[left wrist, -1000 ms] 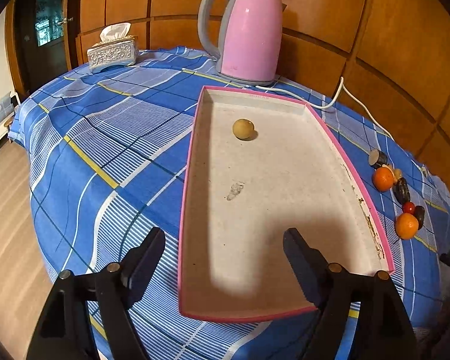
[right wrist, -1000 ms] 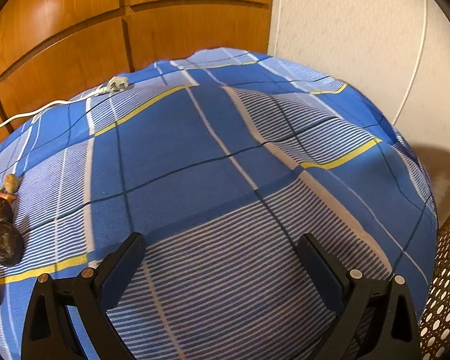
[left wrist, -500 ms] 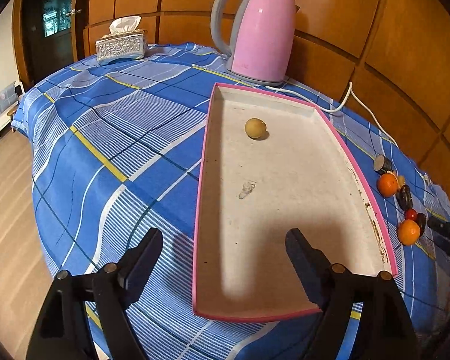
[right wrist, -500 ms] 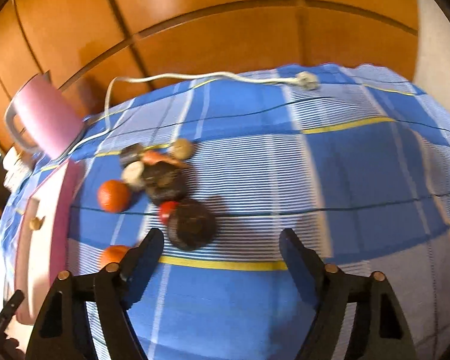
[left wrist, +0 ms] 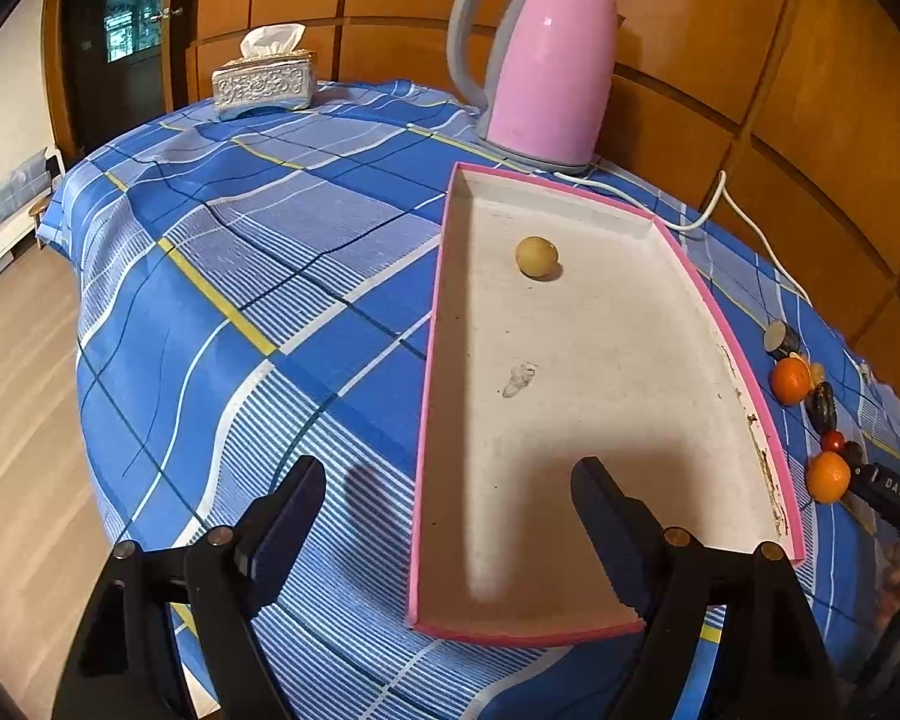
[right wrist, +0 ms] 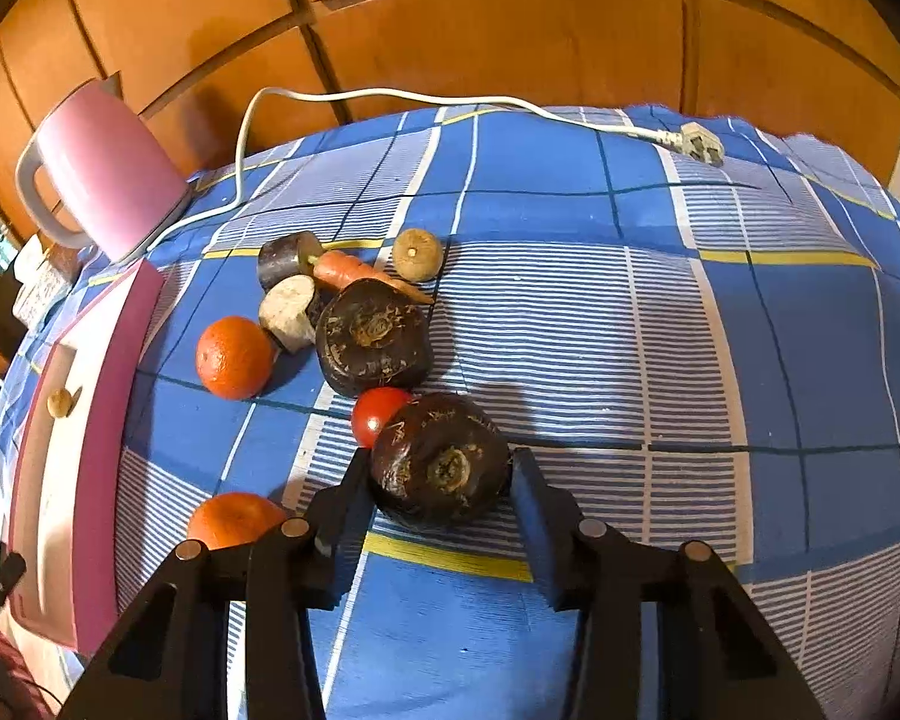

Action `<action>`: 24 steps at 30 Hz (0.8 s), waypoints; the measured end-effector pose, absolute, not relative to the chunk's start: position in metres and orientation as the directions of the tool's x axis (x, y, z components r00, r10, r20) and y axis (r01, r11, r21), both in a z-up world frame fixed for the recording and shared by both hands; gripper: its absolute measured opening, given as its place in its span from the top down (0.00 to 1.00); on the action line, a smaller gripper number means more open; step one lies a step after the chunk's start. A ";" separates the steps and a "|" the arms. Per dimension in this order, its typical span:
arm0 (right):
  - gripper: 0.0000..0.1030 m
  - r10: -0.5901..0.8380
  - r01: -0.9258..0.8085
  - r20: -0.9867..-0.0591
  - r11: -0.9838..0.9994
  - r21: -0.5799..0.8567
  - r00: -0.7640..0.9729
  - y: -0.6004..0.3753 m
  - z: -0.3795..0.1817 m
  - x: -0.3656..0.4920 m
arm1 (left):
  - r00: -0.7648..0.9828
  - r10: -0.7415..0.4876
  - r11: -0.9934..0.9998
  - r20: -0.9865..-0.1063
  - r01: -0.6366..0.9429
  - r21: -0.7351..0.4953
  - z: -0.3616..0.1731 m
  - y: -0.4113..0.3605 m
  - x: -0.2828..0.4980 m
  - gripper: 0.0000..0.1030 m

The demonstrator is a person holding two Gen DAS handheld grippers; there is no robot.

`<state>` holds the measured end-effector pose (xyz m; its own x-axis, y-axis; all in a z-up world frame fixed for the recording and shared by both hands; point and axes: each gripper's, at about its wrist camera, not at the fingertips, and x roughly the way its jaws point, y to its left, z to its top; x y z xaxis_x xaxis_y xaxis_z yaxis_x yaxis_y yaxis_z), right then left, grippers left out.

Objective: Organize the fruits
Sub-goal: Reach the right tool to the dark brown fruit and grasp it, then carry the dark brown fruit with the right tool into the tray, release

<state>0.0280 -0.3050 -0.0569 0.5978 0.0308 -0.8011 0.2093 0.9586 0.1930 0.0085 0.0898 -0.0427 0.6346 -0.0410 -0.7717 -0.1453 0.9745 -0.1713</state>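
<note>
Near the front of the fruit pile, a dark brown round fruit (right wrist: 444, 456) lies on the blue checked cloth. My right gripper (right wrist: 441, 477) is closing on it, and both pads touch its sides. Just beyond it are a cherry tomato (right wrist: 375, 417), a second dark fruit (right wrist: 372, 336), two oranges (right wrist: 234, 357) (right wrist: 231, 519), a carrot (right wrist: 360, 273) and cut pieces. The pink-rimmed tray (left wrist: 432, 360) holds one yellowish round fruit (left wrist: 536, 256). My left gripper (left wrist: 450, 504) hangs open and empty over the tray's near left corner.
A pink kettle (left wrist: 546, 66) stands behind the tray, and its white cord and plug (right wrist: 699, 144) trail along the back of the table. A tissue box (left wrist: 264, 84) sits at the far left. The table's edge drops to a wooden floor (left wrist: 24, 420) on the left.
The right gripper swung left from bare cloth to the fruit pile and its jaws narrowed around the near dark fruit. The left gripper stayed over the tray.
</note>
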 end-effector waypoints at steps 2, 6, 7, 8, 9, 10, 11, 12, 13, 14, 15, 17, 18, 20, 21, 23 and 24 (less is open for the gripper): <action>0.56 0.028 0.200 -0.793 0.962 0.187 0.609 -0.304 -0.058 0.026 | 0.632 -0.038 0.972 -0.774 -0.155 -0.174 -0.043 0.091 0.009 0.18; 0.56 0.015 0.188 -0.783 0.968 0.168 0.622 -0.302 -0.059 0.027 | 0.628 -0.030 0.968 -0.778 -0.177 -0.181 -0.045 0.095 0.008 0.18; 0.56 0.013 0.185 -0.781 0.969 0.163 0.624 -0.301 -0.059 0.027 | 0.626 -0.029 0.967 -0.780 -0.181 -0.181 -0.045 0.096 0.008 0.18; 0.56 0.011 0.181 -0.779 0.971 0.159 0.627 -0.300 -0.060 0.026 | 0.625 -0.028 0.966 -0.780 -0.184 -0.181 -0.045 0.096 0.008 0.18; 0.56 0.010 0.180 -0.779 0.971 0.158 0.627 -0.300 -0.060 0.026 | 0.625 -0.027 0.966 -0.780 -0.185 -0.181 -0.045 0.096 0.008 0.18; 0.56 0.010 0.181 -0.779 0.971 0.157 0.627 -0.300 -0.060 0.028 | 0.627 -0.026 0.966 -0.779 -0.186 -0.182 -0.045 0.097 0.008 0.18; 0.57 0.004 0.186 -0.782 0.971 0.153 0.623 -0.300 -0.058 0.028 | 0.628 -0.024 0.966 -0.778 -0.187 -0.181 -0.044 0.097 0.007 0.17; 0.57 -0.001 0.191 -0.784 0.970 0.151 0.620 -0.301 -0.057 0.027 | 0.630 -0.022 0.966 -0.776 -0.188 -0.180 -0.043 0.097 0.007 0.16; 0.57 -0.003 0.197 -0.783 0.969 0.153 0.622 -0.302 -0.055 0.026 | 0.633 -0.023 0.966 -0.774 -0.186 -0.181 -0.043 0.097 0.007 0.16; 0.57 -0.007 0.202 -0.777 0.967 0.155 0.630 -0.303 -0.052 0.024 | 0.634 -0.024 0.966 -0.773 -0.184 -0.181 -0.042 0.096 0.007 0.16; 0.57 -0.016 0.207 -0.769 0.966 0.152 0.639 -0.304 -0.047 0.021 | 0.635 -0.024 0.967 -0.772 -0.182 -0.180 -0.042 0.096 0.007 0.15; 0.57 -0.015 0.206 -0.747 0.965 0.164 0.664 -0.304 -0.035 0.013 | 0.634 -0.026 0.967 -0.773 -0.179 -0.180 -0.043 0.095 0.007 0.15; 0.57 -0.005 0.199 -0.739 0.964 0.175 0.674 -0.304 -0.030 0.011 | 0.633 -0.027 0.967 -0.773 -0.179 -0.180 -0.043 0.095 0.007 0.15; 0.57 0.027 0.160 -0.720 0.969 0.190 0.694 -0.296 -0.017 0.007 | 0.632 -0.029 0.967 -0.775 -0.179 -0.182 -0.043 0.095 0.008 0.15; 0.57 0.048 0.134 -0.715 0.972 0.195 0.697 -0.291 -0.013 0.007 | 0.632 -0.028 0.967 -0.775 -0.180 -0.182 -0.043 0.095 0.007 0.15; 0.57 0.120 0.051 -0.712 0.976 0.214 0.692 -0.273 -0.005 0.008 | 0.633 -0.028 0.966 -0.774 -0.182 -0.183 -0.043 0.095 0.007 0.15; 0.57 0.153 0.013 -0.712 0.975 0.222 0.685 -0.264 -0.004 0.010 | 0.633 -0.028 0.966 -0.774 -0.183 -0.184 -0.044 0.095 0.007 0.15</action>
<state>0.0101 -0.2641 -0.0040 0.6850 0.1531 -0.7123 0.0132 0.9749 0.2222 0.0068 0.0952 -0.0436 0.6329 -0.0277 -0.7737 -0.1829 0.9657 -0.1841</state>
